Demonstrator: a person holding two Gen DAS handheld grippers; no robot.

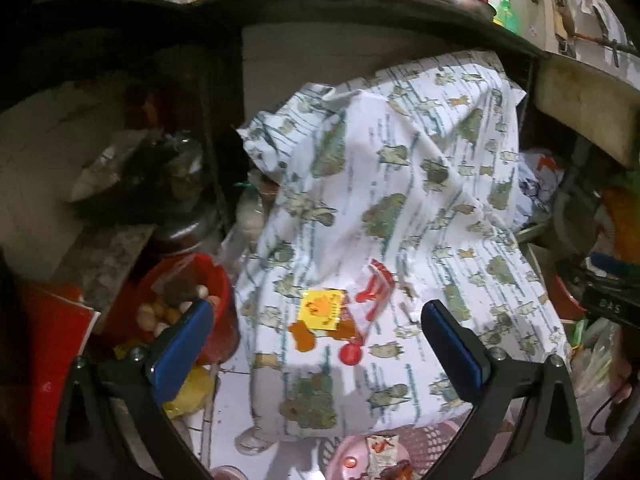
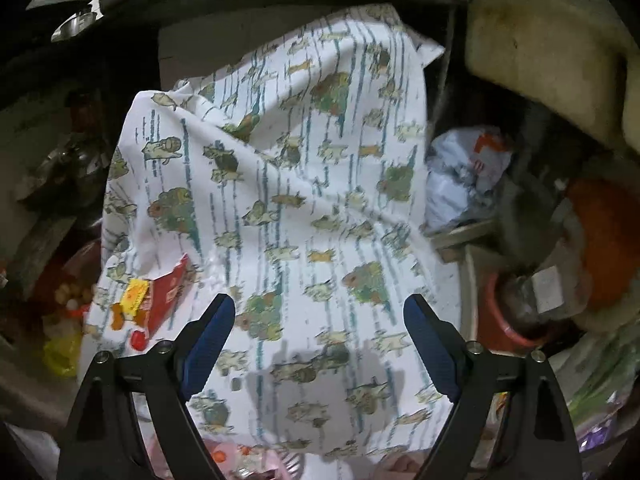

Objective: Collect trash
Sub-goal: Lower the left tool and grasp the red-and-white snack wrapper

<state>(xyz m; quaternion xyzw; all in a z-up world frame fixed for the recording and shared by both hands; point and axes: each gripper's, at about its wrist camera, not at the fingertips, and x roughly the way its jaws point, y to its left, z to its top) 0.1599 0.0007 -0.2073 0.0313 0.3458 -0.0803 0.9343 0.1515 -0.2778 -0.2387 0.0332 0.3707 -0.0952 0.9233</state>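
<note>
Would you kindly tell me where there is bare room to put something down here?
Little room. A bare strip of white floor lies between the yellow wrapper and the patterned cloth. The cloth's lower middle is also free. Left is crowded by the red bowl, right by the crumpled bag.

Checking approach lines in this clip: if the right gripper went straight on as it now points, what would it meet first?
Most likely the patterned cloth. It fills the view straight ahead of the open right gripper, between the blue fingers. Depth is unclear, but nothing shows in front of it.
</note>
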